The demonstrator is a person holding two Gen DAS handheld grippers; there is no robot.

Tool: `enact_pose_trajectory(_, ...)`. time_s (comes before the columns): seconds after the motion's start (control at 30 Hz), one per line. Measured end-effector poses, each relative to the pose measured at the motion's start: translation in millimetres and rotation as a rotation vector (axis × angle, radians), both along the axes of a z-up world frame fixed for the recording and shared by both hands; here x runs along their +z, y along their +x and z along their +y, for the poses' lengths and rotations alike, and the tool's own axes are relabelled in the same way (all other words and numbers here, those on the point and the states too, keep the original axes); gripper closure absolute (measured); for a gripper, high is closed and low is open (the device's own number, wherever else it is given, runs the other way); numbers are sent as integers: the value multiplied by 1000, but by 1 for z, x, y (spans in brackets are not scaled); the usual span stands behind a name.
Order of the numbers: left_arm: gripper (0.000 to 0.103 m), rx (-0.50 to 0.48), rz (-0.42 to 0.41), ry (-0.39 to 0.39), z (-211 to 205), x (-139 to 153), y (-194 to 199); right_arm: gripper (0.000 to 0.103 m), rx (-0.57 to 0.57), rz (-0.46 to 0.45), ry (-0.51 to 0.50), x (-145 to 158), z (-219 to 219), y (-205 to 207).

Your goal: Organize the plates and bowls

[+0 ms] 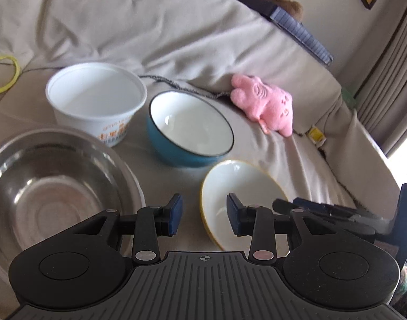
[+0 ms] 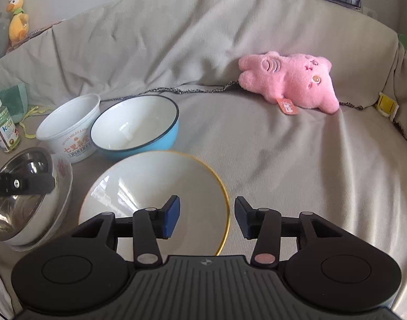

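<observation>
A beige cloth-covered sofa [image 2: 283,160] carries everything here. A pink plush toy [image 2: 291,82] lies on its side against the backrest, with nothing between it and the dishes. At the far left stand a small supplement bottle [image 2: 4,129] and, up on the ledge, a yellow duck toy [image 2: 16,16]. A dark blue ribbed box [image 1: 296,24] rests along the top of the backrest.

The right gripper [image 2: 207,220] hangs tilted downward over the near edge of the yellow-rimmed white dish [image 2: 150,186], its jaws parted with the rim between them, and neither pad seems to press on it. The left gripper [image 1: 204,214] is likewise angled down and parted, with nothing between its blue pads [image 1: 176,209]; it hovers between the steel bowl [image 1: 43,186] and that same dish.

The steel bowl sits nested in a white floral bowl [image 2: 62,186] (only its rim shows). Behind are a white printed paper tub [image 2: 70,130] and a blue enamel bowl [image 2: 139,128], white inside with a dark rim, just beside each other.
</observation>
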State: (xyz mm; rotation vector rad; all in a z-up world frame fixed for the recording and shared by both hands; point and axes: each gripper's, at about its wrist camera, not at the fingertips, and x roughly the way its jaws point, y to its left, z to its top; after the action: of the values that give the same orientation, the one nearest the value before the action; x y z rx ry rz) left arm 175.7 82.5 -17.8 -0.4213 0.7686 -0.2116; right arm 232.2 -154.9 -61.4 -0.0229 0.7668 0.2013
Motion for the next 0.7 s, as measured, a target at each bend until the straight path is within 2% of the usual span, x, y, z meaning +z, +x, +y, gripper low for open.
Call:
enact_pose_trajectory(0.07,64,6,41,21,8,12,33,53,-16,-8,-18,11,0,9)
enact_pose_trajectory(0.17,64,-17,155,112,14,17,92,53,-57,5,-50,29,1,28)
enact_pose_trajectory(0.2,64,-12,168,133,14,17,104,52,-60,8,-64,35,2,34)
enact_pose_trajectory(0.27,64,-34,180,175,13,12,120,42,-47,14,-106,43,8,45)
enact_pose_trajectory(0.3,64,-50,190,159,14,6,125,35,-32,12,-118,46,13,49)
enact_pose_trajectory(0.33,63,-54,197,134,16,0,127,32,-12,10,-117,48,17,54)
enact_pose_trajectory(0.47,64,-19,236,116,26,-23,133,31,60,91,7,47,30,82)
enact_pose_trajectory(0.53,65,22,221,117,32,-28,140,31,35,171,54,37,36,105)
enact_pose_trajectory(0.6,71,57,246,113,35,-32,151,31,-2,220,74,25,40,128)
enact_pose_trajectory(0.63,73,57,256,107,35,-33,156,32,-8,239,87,19,42,138)
enact_pose_trajectory(0.67,69,45,257,103,33,-33,162,33,-17,264,104,12,43,149)
enact_pose_trajectory(0.7,67,40,260,122,29,-33,167,41,-34,297,127,3,44,160)
